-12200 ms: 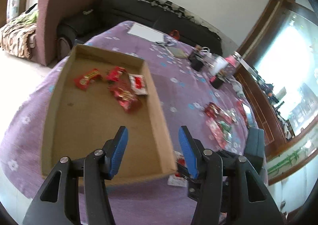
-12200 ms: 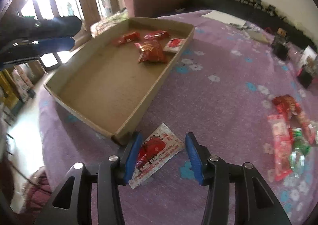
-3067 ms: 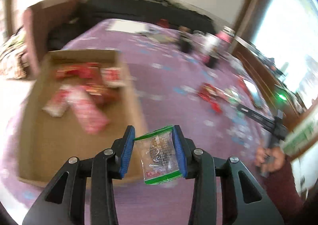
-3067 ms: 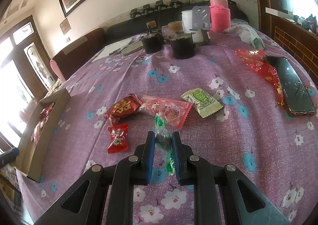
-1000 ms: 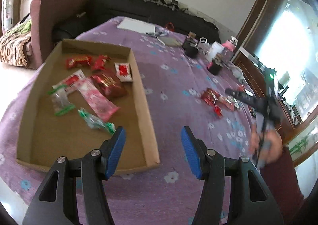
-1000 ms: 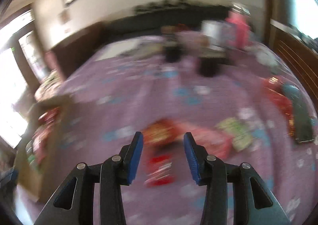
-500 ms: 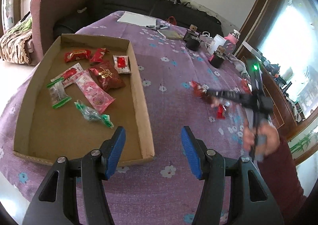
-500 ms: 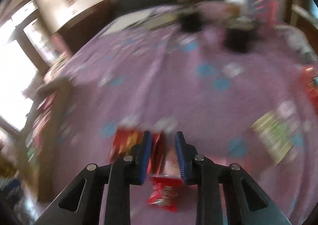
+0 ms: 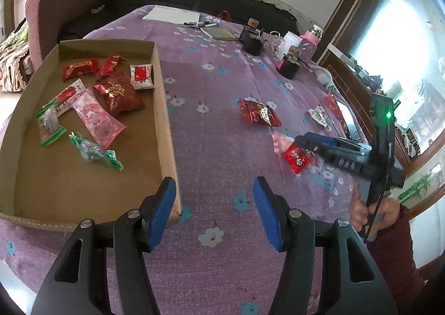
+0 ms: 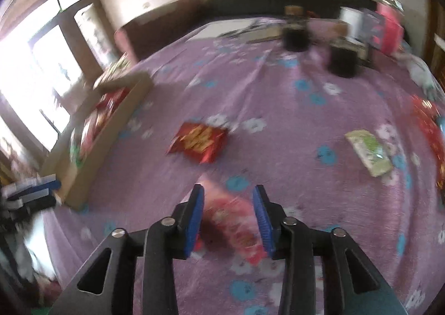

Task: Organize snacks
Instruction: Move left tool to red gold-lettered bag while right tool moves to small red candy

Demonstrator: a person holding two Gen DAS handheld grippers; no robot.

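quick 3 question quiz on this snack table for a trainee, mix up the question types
1. True or false: the cardboard tray holds snacks.
2. Between the right gripper fingers lies: A) pink snack packet B) green packet C) phone
3. Fill in: the left gripper fingers hold ____.

Key: 1 true; 2 A, with the fingers opening; 3 nothing, they are open over the purple tablecloth.

Motion blur smears the pink snack packet (image 10: 233,220).
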